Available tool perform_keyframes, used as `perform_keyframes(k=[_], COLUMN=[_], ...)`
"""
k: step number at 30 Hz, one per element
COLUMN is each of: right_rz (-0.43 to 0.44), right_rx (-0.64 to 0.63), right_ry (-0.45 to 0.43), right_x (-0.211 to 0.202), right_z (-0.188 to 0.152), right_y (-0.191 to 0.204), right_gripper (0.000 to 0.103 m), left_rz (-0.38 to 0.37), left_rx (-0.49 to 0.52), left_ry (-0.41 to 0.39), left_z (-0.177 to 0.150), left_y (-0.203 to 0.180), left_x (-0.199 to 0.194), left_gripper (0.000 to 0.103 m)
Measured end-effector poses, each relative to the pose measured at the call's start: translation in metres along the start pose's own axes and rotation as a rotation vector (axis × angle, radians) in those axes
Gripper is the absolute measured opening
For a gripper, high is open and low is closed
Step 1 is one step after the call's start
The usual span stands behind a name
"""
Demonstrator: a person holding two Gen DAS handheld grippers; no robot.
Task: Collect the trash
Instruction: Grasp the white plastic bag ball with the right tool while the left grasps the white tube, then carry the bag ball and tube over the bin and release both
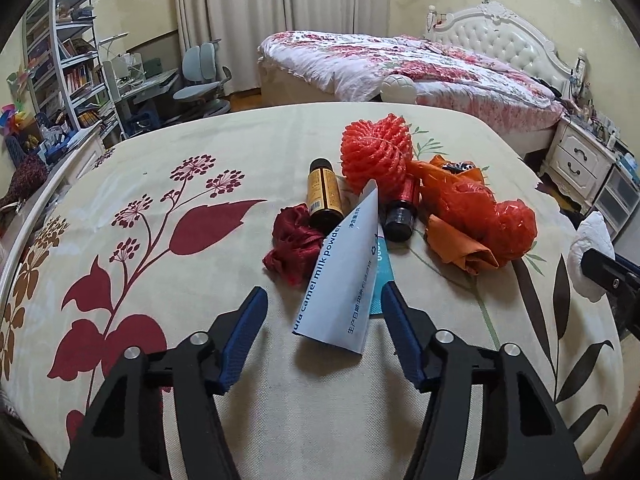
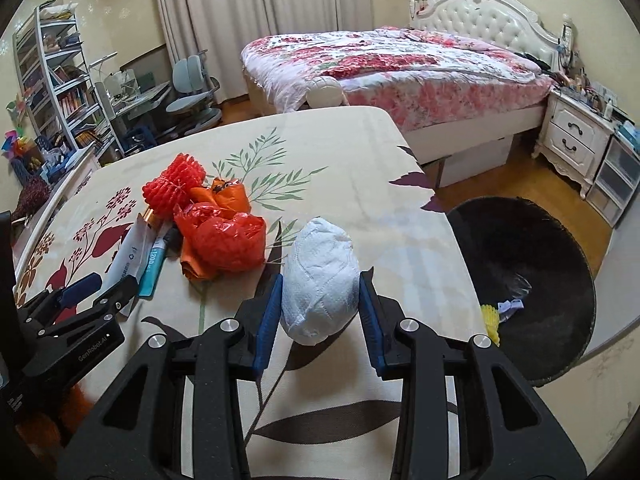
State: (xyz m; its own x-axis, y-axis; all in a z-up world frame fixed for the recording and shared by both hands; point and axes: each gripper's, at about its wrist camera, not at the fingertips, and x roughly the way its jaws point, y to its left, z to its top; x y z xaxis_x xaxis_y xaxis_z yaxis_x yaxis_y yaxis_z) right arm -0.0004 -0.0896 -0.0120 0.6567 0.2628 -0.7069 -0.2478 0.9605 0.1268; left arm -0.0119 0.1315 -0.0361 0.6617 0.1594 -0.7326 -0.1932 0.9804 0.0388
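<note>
A crumpled white paper wad (image 2: 319, 280) was clamped between the blue pads of the right gripper (image 2: 320, 304), above the right part of the floral tablecloth (image 2: 360, 152). The left gripper (image 1: 324, 304) was held with its fingers apart around the lower end of a white-and-blue milk powder packet (image 1: 344, 276); contact with the pads could not be told. Beyond the packet, a dark red scrunched cloth (image 1: 290, 248), two small brown bottles (image 1: 324, 192), a red foam fruit net (image 1: 376, 156) and a red plastic bag (image 1: 480, 216) were heaped together. A black bin (image 2: 524, 280) was seen just beside the table's right edge.
</note>
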Motion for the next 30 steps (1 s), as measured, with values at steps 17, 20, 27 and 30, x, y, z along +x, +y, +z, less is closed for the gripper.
perform_keyframes(k=[17, 20, 27, 30], right_rz=[0.012, 0.005, -0.023, -0.047], right_rx=[0.022, 0.025, 0.032, 0.047], right_ry=[-0.007, -0.009, -0.022, -0.029], right_x=[0.0, -0.001, -0.005, -0.007], right_z=[-0.003, -0.002, 0.002, 0.004], right_y=[-0.016, -0.018, -0.029, -0.041], right_gripper=[0.036, 0.036, 0.036, 0.036], left_rz=[-0.034, -0.044, -0.077, -0.108], left_rx=[0.043, 0.04, 0.051, 0.067], left_ry=[-0.058, -0.066, -0.102, -0.121], left_z=[-0.007, -0.005, 0.003, 0.01], left_y=[-0.014, -0.016, -0.027, -0.04], left_x=[-0.025, -0.03, -0.042, -0.047], left_gripper=[0.021, 0.02, 0.02, 0.02])
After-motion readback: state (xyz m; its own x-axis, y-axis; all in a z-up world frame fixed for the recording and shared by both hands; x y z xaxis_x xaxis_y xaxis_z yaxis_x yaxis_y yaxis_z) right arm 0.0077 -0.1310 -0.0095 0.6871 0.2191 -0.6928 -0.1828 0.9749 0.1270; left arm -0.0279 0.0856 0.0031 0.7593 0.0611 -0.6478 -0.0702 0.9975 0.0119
